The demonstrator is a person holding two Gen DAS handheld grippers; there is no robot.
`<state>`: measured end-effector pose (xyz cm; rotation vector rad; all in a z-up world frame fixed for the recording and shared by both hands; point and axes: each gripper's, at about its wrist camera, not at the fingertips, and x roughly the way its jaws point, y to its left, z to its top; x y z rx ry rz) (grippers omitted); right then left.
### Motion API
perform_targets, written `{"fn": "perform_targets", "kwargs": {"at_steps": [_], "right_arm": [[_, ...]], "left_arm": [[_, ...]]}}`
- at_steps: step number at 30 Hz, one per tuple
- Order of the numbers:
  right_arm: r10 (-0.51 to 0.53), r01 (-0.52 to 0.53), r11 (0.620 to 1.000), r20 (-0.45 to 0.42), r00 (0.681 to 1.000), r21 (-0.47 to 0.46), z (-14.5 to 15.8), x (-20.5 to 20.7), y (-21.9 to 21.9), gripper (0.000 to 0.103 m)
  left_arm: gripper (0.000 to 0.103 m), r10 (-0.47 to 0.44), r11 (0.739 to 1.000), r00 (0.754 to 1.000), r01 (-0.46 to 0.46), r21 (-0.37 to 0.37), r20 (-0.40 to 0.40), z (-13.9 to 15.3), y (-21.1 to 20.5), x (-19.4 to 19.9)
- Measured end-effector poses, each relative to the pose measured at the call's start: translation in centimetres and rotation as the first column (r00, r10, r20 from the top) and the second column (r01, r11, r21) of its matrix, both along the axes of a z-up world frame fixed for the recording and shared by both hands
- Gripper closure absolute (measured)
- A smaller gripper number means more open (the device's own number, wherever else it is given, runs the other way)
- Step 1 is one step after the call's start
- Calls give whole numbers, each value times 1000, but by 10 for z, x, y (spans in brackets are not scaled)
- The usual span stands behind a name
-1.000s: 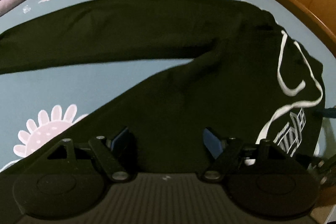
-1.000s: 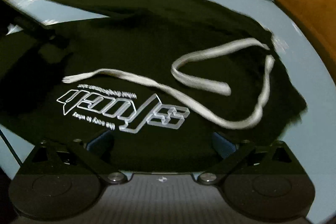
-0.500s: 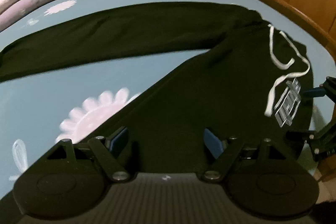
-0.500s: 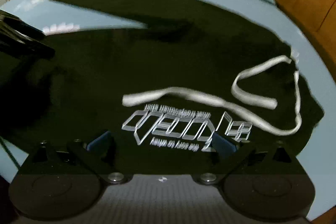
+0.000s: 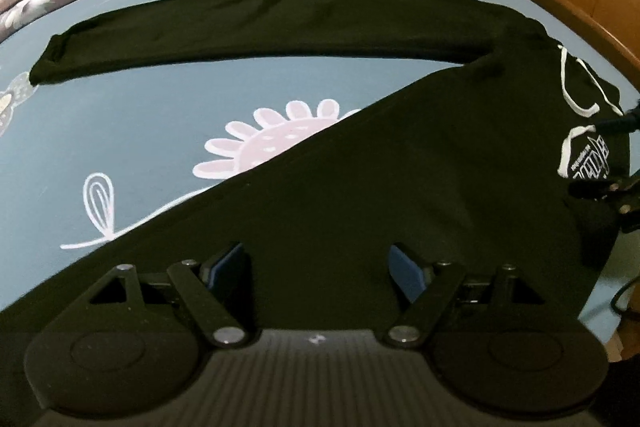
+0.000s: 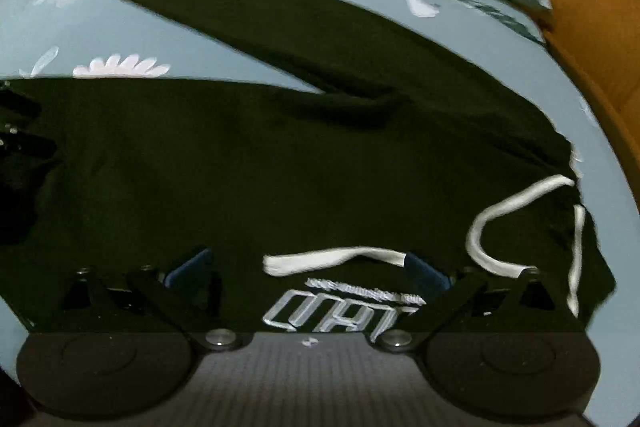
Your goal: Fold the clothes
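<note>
Black drawstring trousers (image 5: pixel 400 187) lie spread on the blue flowered bedsheet (image 5: pixel 120 115), legs splayed apart. The left gripper (image 5: pixel 318 267) and right gripper (image 6: pixel 308 271) hover over the near leg, fingers apart, holding nothing. Risk: the loose white drawstring (image 6: pixel 332 259) may snag in a grasp. The silver printed logo (image 6: pixel 340 315) is unreadable.

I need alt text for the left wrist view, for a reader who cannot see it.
Black drawstring trousers lie spread flat on a blue flower-print bedsheet, legs apart in a V. The open left gripper hovers over the nearer leg, holding nothing.
</note>
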<state>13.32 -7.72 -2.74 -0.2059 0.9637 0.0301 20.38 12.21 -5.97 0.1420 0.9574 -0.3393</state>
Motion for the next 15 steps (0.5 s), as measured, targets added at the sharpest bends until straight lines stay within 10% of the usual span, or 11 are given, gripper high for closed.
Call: {"fn": "perform_targets", "kwargs": {"at_steps": [10,15], "right_arm": [[-70,81,986,-80,994,143,-16,6,-18,0],[-78,86,986,-64,995,146,-16,4,-19,0]], "left_arm": [[19,181,983,982,-182,13,59,3,48,16],[19,39,995,997,-33,-91,66,17,17,12]]}}
